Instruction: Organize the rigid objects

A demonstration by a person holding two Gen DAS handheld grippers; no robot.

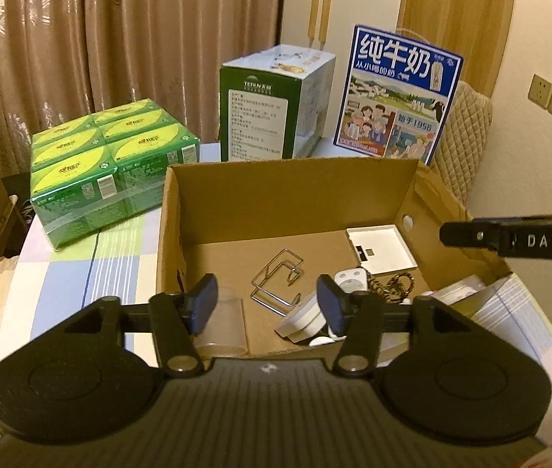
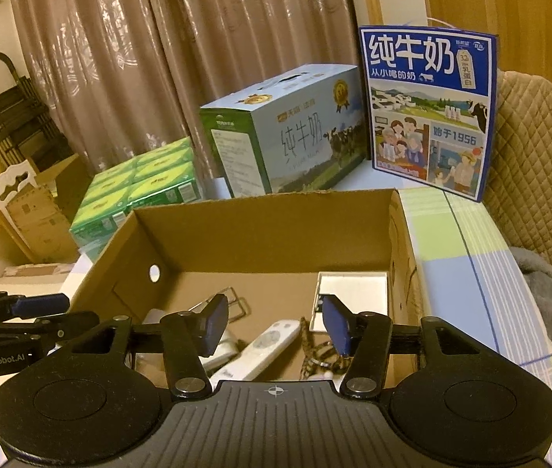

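**Both grippers part open over the cardboard box, nothing held**

My left gripper (image 1: 268,304) sits over the near edge of the cardboard box (image 1: 291,191), jaws partly spread, nothing pinched. A clear plastic cup (image 1: 223,325) lies just under its left pad, at my 7 o'clock; I can't tell if they touch. My right gripper (image 2: 274,325) is also partly spread and empty, hovering over the same box.

Inside, near to far: white remote (image 2: 264,347) at 6 o'clock, braided cord (image 2: 317,355) just right of it, bent wire rack (image 1: 278,280) mid-floor, flat white tray (image 1: 381,247) at 1 o'clock against the right wall.

Past the box, on the checked tablecloth (image 1: 120,257): green drink pack (image 1: 108,179) at 10 o'clock, pale milk carton (image 2: 287,132) at 12, blue milk carton (image 2: 428,109) at 1. Curtain (image 1: 120,39) behind.
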